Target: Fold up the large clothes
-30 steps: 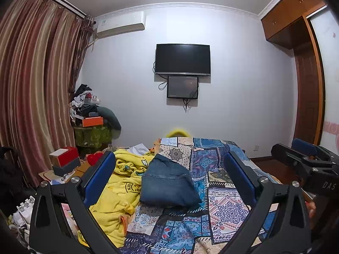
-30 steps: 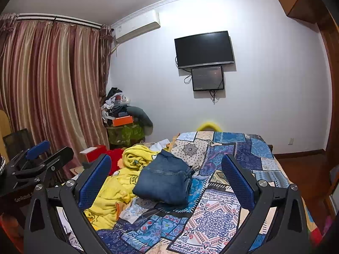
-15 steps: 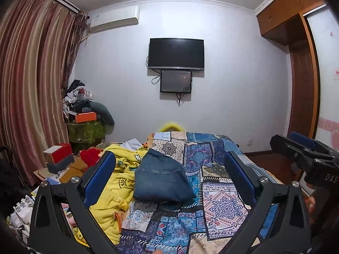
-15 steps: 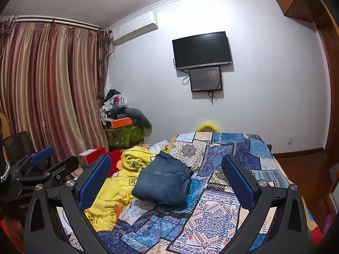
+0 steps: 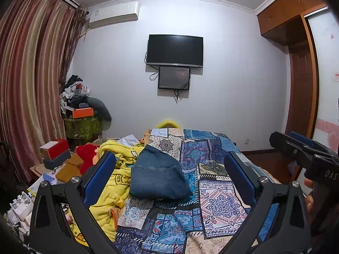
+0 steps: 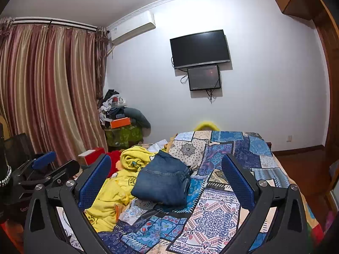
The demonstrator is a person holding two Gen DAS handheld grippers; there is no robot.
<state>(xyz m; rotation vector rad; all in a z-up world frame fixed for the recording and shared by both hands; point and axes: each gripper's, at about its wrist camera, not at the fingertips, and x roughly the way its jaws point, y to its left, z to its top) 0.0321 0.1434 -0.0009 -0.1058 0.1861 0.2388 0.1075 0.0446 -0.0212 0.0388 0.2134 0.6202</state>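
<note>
1. Both claws are hanging released and empty above the near end of the bed: the left gripper and the right gripper are each spreading their blue pads wide, gripping nothing, probably because no cloth is being worked at this instant.
2. Covering the mattress, the patchwork bedspread is serving as the flat folding surface, which is likely why the garments are lying on it.
3. Sprawling along the left side, the yellow blanket is lying crumpled and unfolded; I judge it is waiting as the next large item.
4. Sitting on the bedspread's left half, the folded jeans are resting as a compact denim bundle, touching the blanket's edge; in the right wrist view the same jeans are showing stacked layers at their right side, so that fold is looking finished.
5. Framing the jeans between their pads in both views, the claws are pointing forward over them rather than down at them, well apart from the fabric.
6. Reaching the blanket would be calling for a swing leftward and downward, and loose plush could be slipping or bunching in a shallow pinch.
</note>
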